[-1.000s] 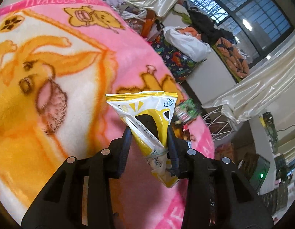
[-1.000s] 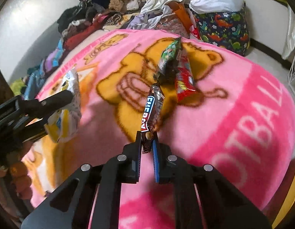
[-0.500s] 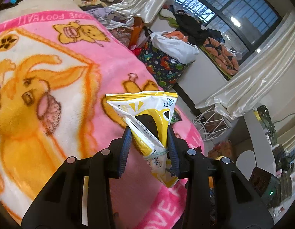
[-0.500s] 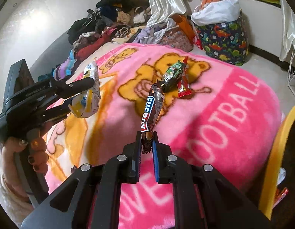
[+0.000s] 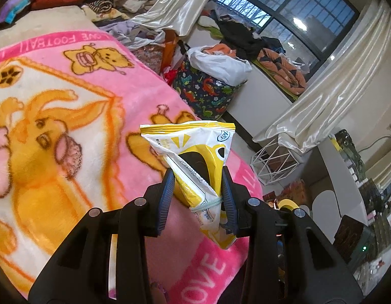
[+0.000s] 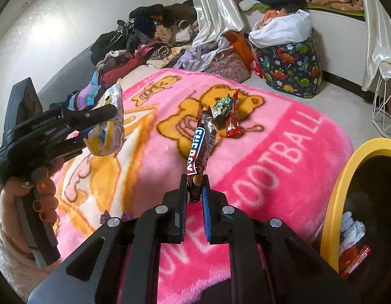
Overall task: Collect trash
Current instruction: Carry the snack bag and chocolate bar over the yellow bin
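While right claw [image 6: 194,190] pinches "ENERGY" bar wrapper [image 6: 199,149], blanket [image 6: 271,167] reads "FOOTBALL"

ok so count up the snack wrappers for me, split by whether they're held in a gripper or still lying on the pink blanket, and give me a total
Held in a gripper: 2, the yellow-and-white crinkled snack bag in the left gripper and the brown foil candy bar wrapper in the right gripper.
Lying on the pink fleece blanket: 2, the green foil wrapper and the red foil wrapper.
Total: 4
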{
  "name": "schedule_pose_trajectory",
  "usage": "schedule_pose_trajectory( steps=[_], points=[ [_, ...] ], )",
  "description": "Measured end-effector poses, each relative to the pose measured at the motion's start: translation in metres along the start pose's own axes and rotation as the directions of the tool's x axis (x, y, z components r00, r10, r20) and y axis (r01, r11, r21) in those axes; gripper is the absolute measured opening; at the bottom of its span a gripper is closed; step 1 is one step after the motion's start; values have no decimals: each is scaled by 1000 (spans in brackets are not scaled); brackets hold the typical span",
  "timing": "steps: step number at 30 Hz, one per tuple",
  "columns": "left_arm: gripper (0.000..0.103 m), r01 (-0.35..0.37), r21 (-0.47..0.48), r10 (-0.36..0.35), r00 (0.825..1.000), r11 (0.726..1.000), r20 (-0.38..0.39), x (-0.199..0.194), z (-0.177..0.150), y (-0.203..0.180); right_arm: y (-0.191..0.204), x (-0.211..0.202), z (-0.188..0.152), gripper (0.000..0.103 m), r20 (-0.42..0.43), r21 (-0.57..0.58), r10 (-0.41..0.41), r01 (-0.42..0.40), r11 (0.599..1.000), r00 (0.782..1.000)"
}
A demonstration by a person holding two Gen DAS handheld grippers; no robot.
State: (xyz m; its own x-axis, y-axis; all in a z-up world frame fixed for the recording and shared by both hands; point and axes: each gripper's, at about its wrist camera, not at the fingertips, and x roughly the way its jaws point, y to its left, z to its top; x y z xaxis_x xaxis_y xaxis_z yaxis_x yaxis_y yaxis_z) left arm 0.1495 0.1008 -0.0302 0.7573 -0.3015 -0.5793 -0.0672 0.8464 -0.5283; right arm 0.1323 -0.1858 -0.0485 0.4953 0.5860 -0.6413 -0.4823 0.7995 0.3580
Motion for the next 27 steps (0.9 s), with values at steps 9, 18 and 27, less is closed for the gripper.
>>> schedule_pose_trajectory(
  steps=[9, 18, 27],
  points=[
    [30, 16, 46, -17, 1000, 999, 25, -14, 0, -15, -7, -28, 0, 11, 49, 8, -19, 19, 1000, 999],
    [30, 40, 91, -41, 999, 995, 12, -9, -8, -40, -20, -46, -6, 11, 69, 36, -48, 46, 998, 996],
    [30, 62, 135, -60, 998, 989, -15, -1, -20, -62, -33, -65, -11, 11, 93, 65, -73, 67, 996, 993]
  ],
)
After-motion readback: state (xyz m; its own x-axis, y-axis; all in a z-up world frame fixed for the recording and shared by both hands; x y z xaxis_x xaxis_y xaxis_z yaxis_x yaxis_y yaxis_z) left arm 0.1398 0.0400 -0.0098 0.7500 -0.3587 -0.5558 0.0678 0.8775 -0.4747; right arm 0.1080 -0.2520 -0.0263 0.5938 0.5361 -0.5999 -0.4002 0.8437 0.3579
